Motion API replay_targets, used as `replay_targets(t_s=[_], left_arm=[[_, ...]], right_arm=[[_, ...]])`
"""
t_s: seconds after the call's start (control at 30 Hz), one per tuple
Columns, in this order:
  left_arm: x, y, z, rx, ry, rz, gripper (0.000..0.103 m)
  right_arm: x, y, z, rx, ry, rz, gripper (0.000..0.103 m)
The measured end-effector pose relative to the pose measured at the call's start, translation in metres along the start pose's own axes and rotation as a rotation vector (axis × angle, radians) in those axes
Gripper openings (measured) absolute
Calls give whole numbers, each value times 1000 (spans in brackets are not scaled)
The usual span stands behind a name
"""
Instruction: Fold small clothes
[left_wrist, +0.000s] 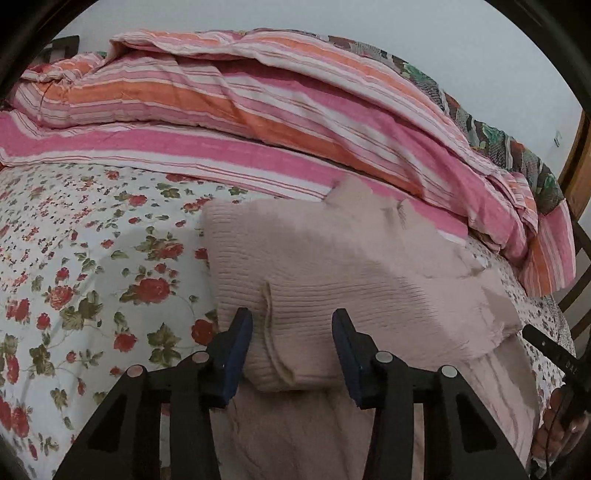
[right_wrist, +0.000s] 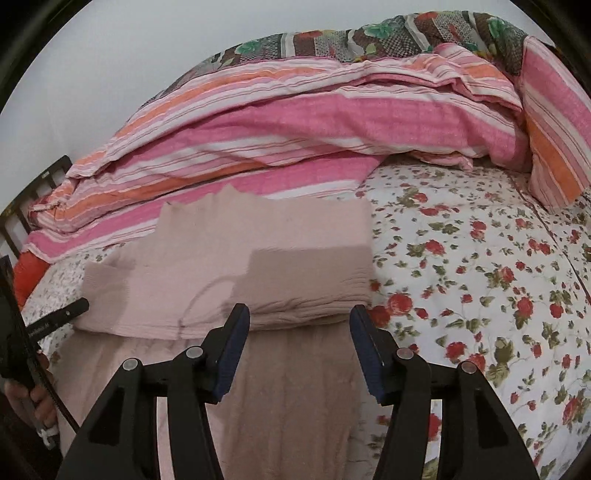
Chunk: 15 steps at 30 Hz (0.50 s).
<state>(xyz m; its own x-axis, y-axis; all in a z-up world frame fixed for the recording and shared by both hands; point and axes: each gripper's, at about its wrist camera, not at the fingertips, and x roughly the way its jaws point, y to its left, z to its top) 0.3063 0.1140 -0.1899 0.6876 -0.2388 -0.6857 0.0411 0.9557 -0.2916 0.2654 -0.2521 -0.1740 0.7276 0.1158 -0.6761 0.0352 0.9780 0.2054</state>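
Pink knit garment (left_wrist: 332, 266) lies partly folded on the bed's floral sheet (left_wrist: 74, 258), w/ striped quilt (left_wrist: 258, 110) heaped behind. Left claw (left_wrist: 291, 332) and right claw (right_wrist: 299, 328) both spread wide, gripping nothing, each at garment's near folded edge.

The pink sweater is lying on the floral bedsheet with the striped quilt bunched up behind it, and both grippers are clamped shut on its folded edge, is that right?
Not quite. The pink sweater does lie on the floral bedsheet with the striped quilt behind it, but neither gripper is clamped. The left gripper and the right gripper are both open, fingers apart at the folded edge, as each wrist view shows.
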Motion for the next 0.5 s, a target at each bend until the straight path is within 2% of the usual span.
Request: replay_targets(t_s=[0.1, 0.2, 0.27, 0.4, 0.5], left_arm=[[4, -3, 1, 24, 9, 9, 45], [3, -3, 0, 32, 6, 9, 45], [2, -4, 0, 35, -4, 0, 38], [4, -9, 0, 52, 1, 10, 37], [9, -11, 0, 60, 21, 11, 48]], right_arm=[[9, -5, -3, 34, 41, 12, 56], [7, -3, -4, 12, 22, -7, 56], [6, -1, -6, 1, 18, -2, 56], [6, -1, -9, -7, 21, -13, 56], [6, -2, -9, -2, 14, -17, 56]])
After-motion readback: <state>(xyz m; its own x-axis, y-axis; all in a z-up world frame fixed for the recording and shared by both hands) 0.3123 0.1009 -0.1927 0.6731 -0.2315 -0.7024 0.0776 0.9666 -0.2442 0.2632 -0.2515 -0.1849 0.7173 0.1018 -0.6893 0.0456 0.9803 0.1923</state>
